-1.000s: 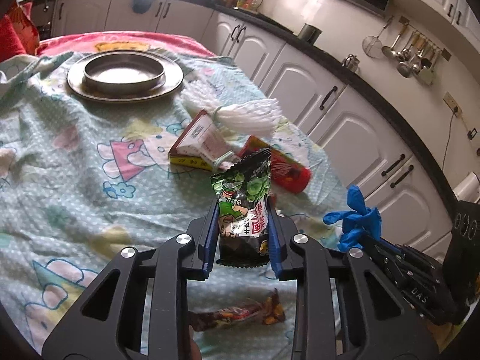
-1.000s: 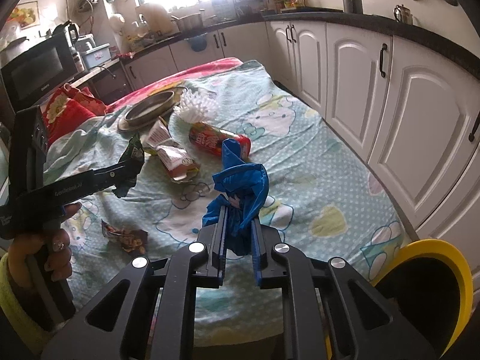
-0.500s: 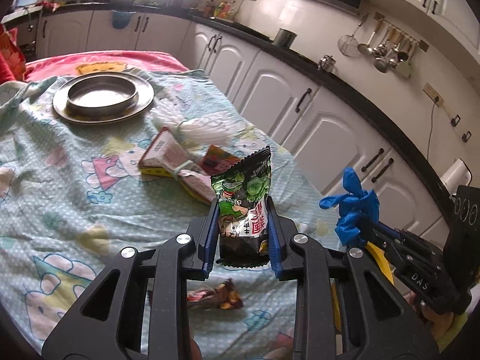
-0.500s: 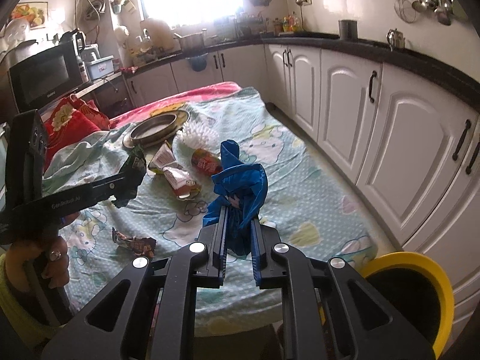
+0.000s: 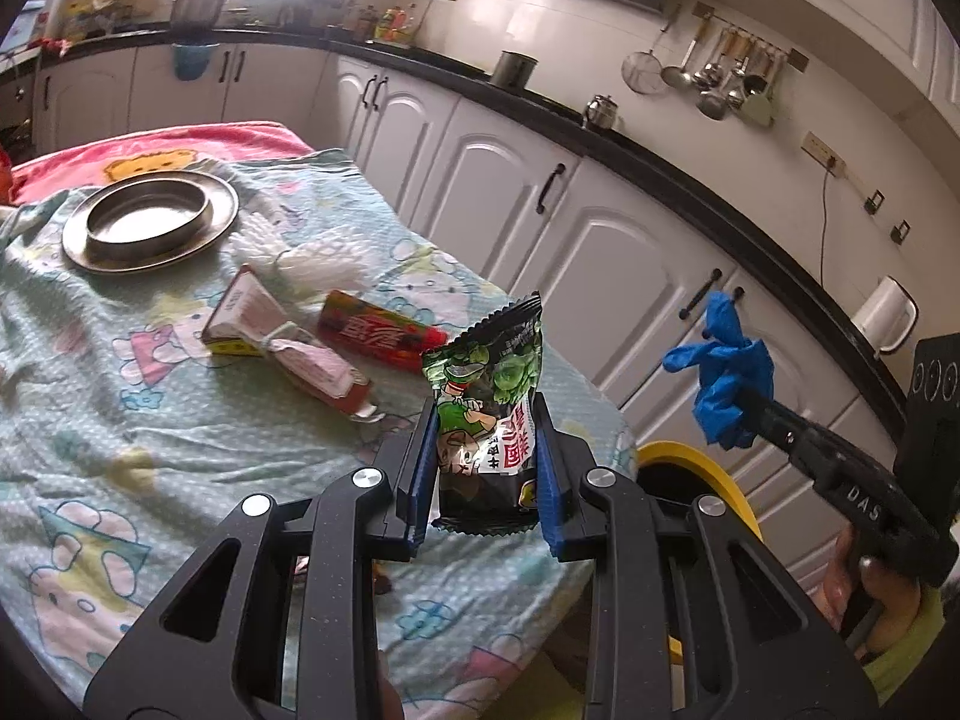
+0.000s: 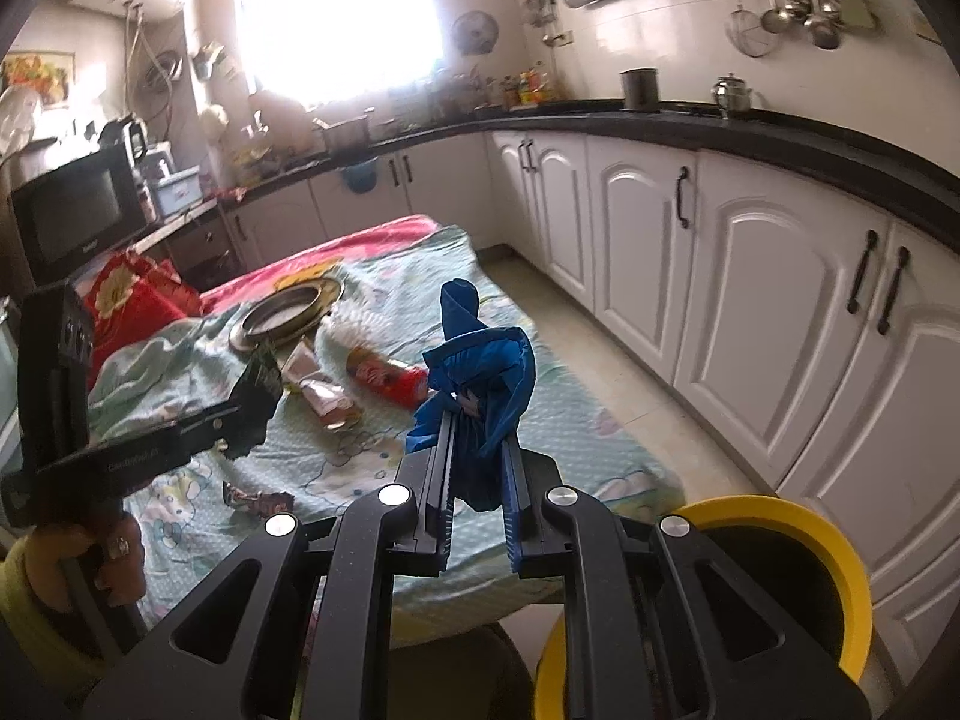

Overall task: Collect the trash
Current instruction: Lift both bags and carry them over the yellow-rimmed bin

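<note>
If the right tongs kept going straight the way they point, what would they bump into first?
Probably the cartoon tablecloth at the table's near corner. The right tongs, shut on the blue glove, aim downward across it. The yellow bin sits off to the side. Depth is unclear.

The table (image 5: 90,420) wears a pale green cartoon-print cloth, with a pink cloth at its far end. Near the far end sits a round metal plate (image 5: 150,222), a white plastic wad (image 5: 300,252) beside it. Mid-table lie a pink carton (image 5: 240,318), a pink wrapper (image 5: 324,369) and a red tube (image 5: 378,333). A brown wrapper (image 6: 258,501) lies near the near edge.
</note>
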A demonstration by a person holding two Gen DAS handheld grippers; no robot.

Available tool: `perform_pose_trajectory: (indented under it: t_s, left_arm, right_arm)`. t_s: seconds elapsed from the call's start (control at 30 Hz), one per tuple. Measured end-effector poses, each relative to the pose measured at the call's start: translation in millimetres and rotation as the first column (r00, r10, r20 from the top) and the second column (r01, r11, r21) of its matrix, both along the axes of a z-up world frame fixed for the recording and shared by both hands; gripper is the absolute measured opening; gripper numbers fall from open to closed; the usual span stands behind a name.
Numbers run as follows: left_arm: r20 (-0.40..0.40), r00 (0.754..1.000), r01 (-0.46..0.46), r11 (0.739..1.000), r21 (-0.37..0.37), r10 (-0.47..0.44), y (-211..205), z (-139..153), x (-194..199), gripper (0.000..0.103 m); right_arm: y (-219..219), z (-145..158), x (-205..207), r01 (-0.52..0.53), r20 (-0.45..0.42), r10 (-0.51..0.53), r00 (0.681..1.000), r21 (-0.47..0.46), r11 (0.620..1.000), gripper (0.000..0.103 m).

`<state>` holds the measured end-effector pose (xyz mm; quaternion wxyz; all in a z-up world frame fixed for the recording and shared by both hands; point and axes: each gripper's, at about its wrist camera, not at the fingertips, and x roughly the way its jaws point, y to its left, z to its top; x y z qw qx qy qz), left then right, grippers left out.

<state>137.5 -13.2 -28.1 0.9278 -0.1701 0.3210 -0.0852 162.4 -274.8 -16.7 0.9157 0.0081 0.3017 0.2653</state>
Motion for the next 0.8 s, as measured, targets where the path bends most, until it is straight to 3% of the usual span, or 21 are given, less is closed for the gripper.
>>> perform_pose_trajectory:
  t_s: [0.8]
  left_arm:
    - [0.003,0.978,0.208,0.975,0.083,-0.209,-92.1,-1.3,-8.6,0.022]
  right_arm:
    - [-91.4,-9.9,-16.6,0.188,-0.018,-0.187,0.982,0.051,0.981,0.013]
